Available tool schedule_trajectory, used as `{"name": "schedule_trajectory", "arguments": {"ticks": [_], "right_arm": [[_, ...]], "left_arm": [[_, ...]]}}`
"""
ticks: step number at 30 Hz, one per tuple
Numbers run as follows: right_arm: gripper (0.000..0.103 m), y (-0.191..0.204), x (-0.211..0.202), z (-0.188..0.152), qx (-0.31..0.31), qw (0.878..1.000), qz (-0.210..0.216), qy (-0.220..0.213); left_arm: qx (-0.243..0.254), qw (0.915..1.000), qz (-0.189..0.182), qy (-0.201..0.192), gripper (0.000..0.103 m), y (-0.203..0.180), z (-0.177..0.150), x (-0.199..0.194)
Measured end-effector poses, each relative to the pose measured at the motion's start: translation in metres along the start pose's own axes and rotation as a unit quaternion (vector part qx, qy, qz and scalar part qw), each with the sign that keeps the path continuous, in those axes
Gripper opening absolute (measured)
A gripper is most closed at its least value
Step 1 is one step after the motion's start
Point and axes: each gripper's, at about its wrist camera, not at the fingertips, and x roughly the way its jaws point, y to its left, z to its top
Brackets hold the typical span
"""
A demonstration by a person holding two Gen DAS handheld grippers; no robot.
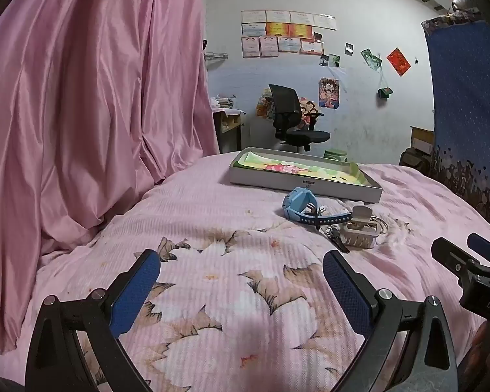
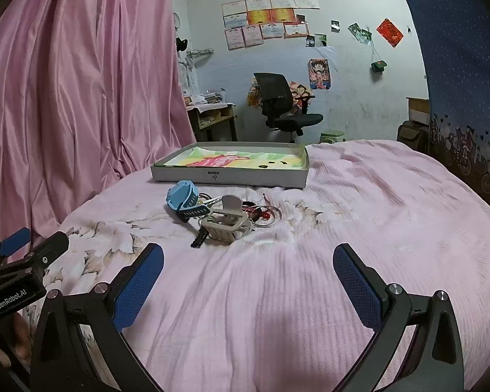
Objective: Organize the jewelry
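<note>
Nearest to us, both grippers hang over the bedspread with nothing in them. The left gripper has its blue pads wide apart, and so does the right gripper; neither touches anything. Each shows at the edge of the other's view, so they sit side by side, close together, with the pile ahead of both.

We judge that we are at the very start of the task: nothing is gripped yet, and the box looks to hold only its printed lining and a few small dark bits we cannot identify.

Further on lies the pile, on the spread just this side of the box. A blue watch sits at its left, its strap lying over the rest. Beside it is a beige hair claw, with thin wire rings and a red-beaded piece to the right, and a small dark item at the near edge. The pieces overlap and touch, so our next move calls for picking one from an outer edge, probably the watch, without dragging its neighbours along.

Beyond the pile is the shallow box, its low near wall facing us; a carried piece must clear that rim.

The spread is open to the right of the pile. The pink curtain closes in on the left.
</note>
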Motion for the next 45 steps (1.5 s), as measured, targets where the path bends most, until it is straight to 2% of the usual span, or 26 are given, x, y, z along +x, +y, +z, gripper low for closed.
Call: {"name": "schedule_trajectory", "arguments": {"ticks": [45], "right_arm": [[0.102,0.0004,0.0004,0.0001,0.0,1.0,0.0,0.0]], "left_arm": [[0.011,0.9999,0.003,-0.004,0.1,-0.0067,0.0006,-0.0031]]}}
